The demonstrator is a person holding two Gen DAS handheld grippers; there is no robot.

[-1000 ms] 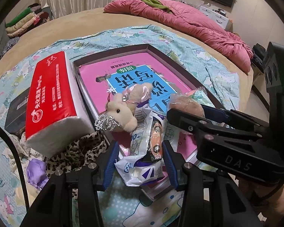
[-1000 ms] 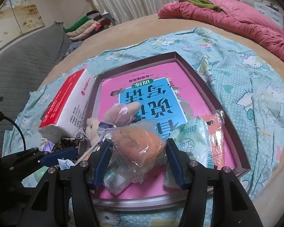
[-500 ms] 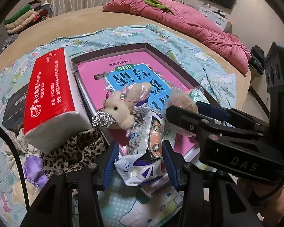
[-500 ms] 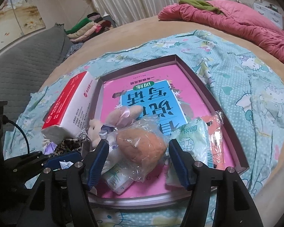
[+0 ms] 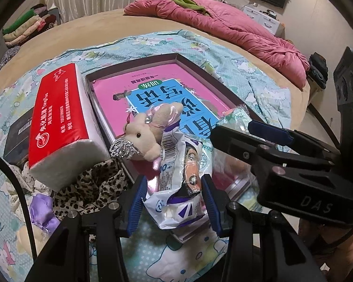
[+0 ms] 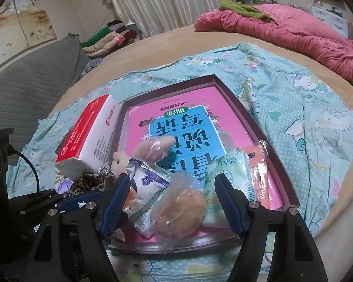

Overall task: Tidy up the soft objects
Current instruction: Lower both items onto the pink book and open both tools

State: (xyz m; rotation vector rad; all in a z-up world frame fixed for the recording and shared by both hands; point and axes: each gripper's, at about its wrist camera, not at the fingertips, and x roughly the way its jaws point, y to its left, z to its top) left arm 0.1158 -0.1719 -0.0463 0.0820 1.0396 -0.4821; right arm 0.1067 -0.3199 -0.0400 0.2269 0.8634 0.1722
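One shallow tray | one pink book | one red tissue pack | one plush rabbit | one white-purple snack packet | one wrapped bun | one green tissue packet | one orange packet | one leopard-print cloth | two hand-held grippers: left, right

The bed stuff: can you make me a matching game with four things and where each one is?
Things:
1. bunny toy
2. wrapped bun
3. white snack packet
4. red tissue pack

Places:
A. outside the box, against its side
B. between the left hand-held gripper's pads
C. on the pink book
D. between the right hand-held gripper's opening jaws

Pairs: 1-C, 2-D, 3-B, 4-A
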